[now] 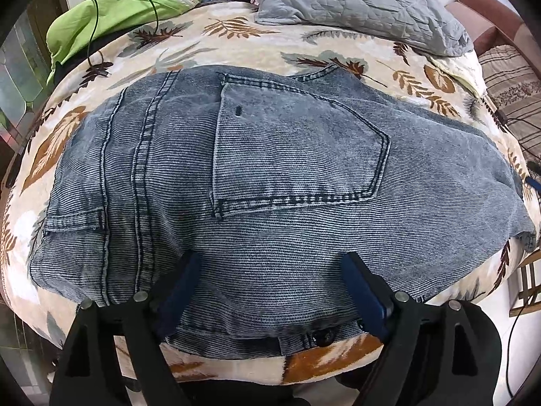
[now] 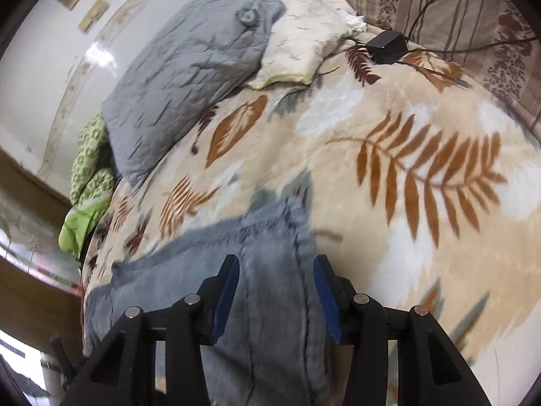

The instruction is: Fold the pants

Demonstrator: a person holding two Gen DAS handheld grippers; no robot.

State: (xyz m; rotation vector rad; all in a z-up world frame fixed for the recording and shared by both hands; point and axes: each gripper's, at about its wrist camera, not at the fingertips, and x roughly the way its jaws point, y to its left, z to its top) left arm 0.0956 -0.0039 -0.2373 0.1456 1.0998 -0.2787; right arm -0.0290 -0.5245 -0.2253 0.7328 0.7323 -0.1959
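Blue-grey denim pants [image 1: 270, 169] lie folded on a leaf-patterned blanket [image 1: 236, 44], back pocket up, with the waistband and a dark button at the near edge. My left gripper [image 1: 272, 258] hovers over the near part of the pants, its blue-padded jaws standing wide apart with nothing pinched between them. In the right wrist view, which is blurred, a narrower strip of the pants [image 2: 270, 237] runs away from the camera. My right gripper [image 2: 275, 264] stands over it with its jaws partly apart, the denim seen in the gap below them, and the pads look clear of it.
A grey quilted pillow [image 1: 361, 3] [image 2: 189, 77] and a cream pillow [image 2: 304, 37] lie at the far side of the bed. Green bedding [image 1: 111, 17] with a cable across it sits at the back left. A black adapter [image 2: 387, 47] with cords rests on the blanket [image 2: 405, 135].
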